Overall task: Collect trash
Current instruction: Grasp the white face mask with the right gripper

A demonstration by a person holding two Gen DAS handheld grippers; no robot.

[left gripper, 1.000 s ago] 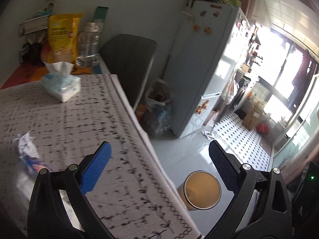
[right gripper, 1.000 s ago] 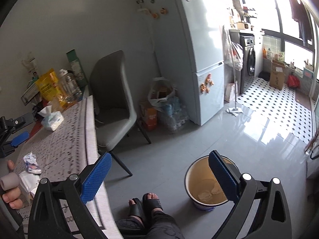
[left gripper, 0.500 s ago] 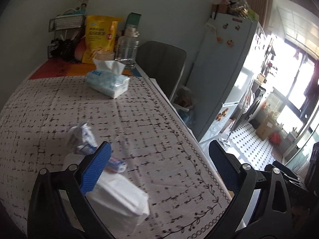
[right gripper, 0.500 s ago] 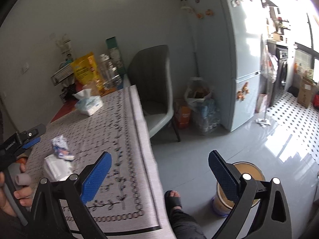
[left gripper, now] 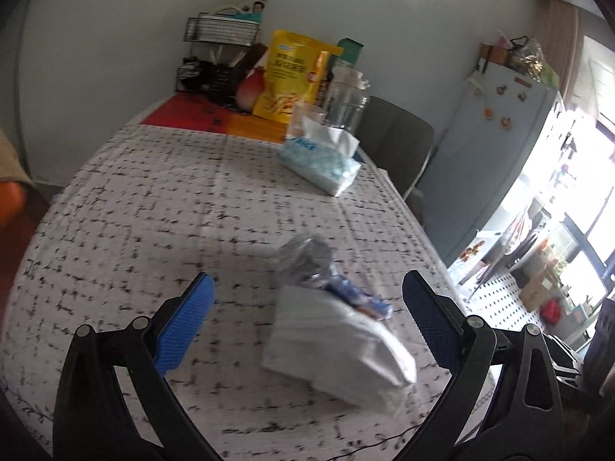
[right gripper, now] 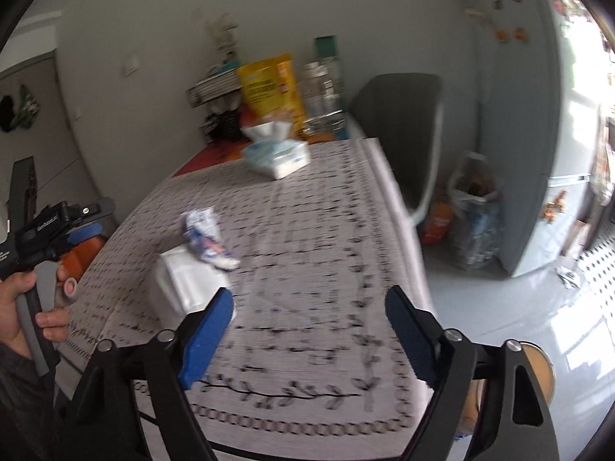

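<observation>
A crumpled blue and clear wrapper (left gripper: 319, 269) and a flat white paper packet (left gripper: 342, 345) lie side by side on the patterned tablecloth (left gripper: 153, 207). My left gripper (left gripper: 307, 322) is open and empty, just above and short of them. In the right wrist view the wrapper (right gripper: 205, 236) and the packet (right gripper: 184, 280) lie left of centre. My right gripper (right gripper: 309, 336) is open and empty over the table's near edge. The left gripper (right gripper: 65, 226) shows at the far left, held in a hand. An orange-lined trash bucket (right gripper: 538, 365) stands on the floor at lower right, partly hidden.
A tissue pack (left gripper: 323, 161), a yellow snack bag (left gripper: 292, 77), a clear jar (left gripper: 346, 103) and a wire rack (left gripper: 219, 57) stand at the table's far end. A grey chair (right gripper: 407, 134), floor bags (right gripper: 476, 215) and a fridge (right gripper: 526, 115) are to the right.
Both grippers swung left from the floor and bucket toward the table. The left gripper closed in on the wrapper and packet. Both stayed open.
</observation>
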